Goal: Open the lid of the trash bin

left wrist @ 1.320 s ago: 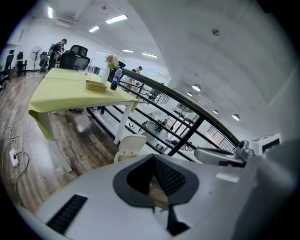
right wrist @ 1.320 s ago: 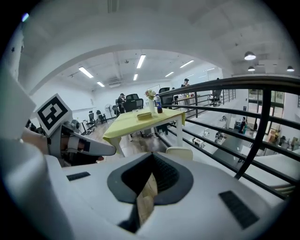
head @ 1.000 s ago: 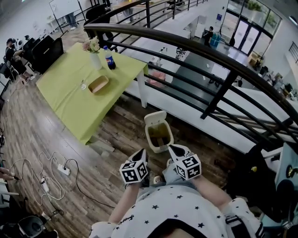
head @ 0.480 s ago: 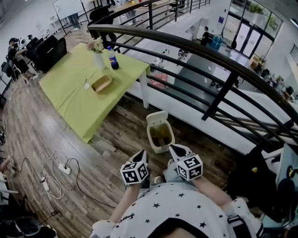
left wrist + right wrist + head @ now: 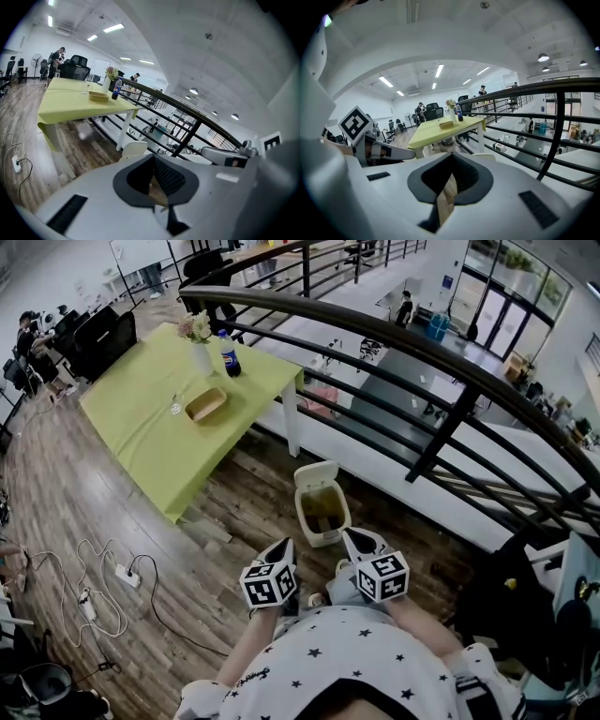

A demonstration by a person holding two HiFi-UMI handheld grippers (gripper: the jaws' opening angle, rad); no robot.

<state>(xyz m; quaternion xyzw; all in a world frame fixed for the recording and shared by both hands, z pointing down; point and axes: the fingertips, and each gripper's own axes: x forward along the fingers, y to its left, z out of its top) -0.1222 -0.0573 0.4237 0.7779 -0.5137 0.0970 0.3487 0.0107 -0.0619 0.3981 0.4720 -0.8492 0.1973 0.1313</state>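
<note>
Left gripper [image 5: 284,547] and right gripper [image 5: 352,538] are both clenched: each gripper view shows its two jaws drawn together with only a thin slit between them and nothing held in it. The person holds them low and side by side, just in front of a star-print shirt [image 5: 347,662], with their tips pointing forward.

At the far left of the head view, a corded power strip [image 5: 126,577] lies on the wooden floor [image 5: 234,521]. Further in stands a table [image 5: 141,437] under a yellow-green cloth. On it are a vase of flowers [image 5: 199,343], a dark bottle [image 5: 229,354] just beside the vase, and a shallow wooden tray [image 5: 205,405] nearer the table's middle.

Next comes the left gripper, its marker cube turned up toward the head camera. Just ahead of the two tips the small white trash bin [image 5: 322,512] stands on the floor, between the table's near corner and the foot of the railing [image 5: 439,435]. Its lid [image 5: 314,474] is already raised, standing up at the bin's far rim, and an olive-brown liner shows inside. Neither gripper touches the bin; both tips stop short of its near rim. The right gripper sits to the bin's right. The dark railing sweeps across the upper right.
</note>
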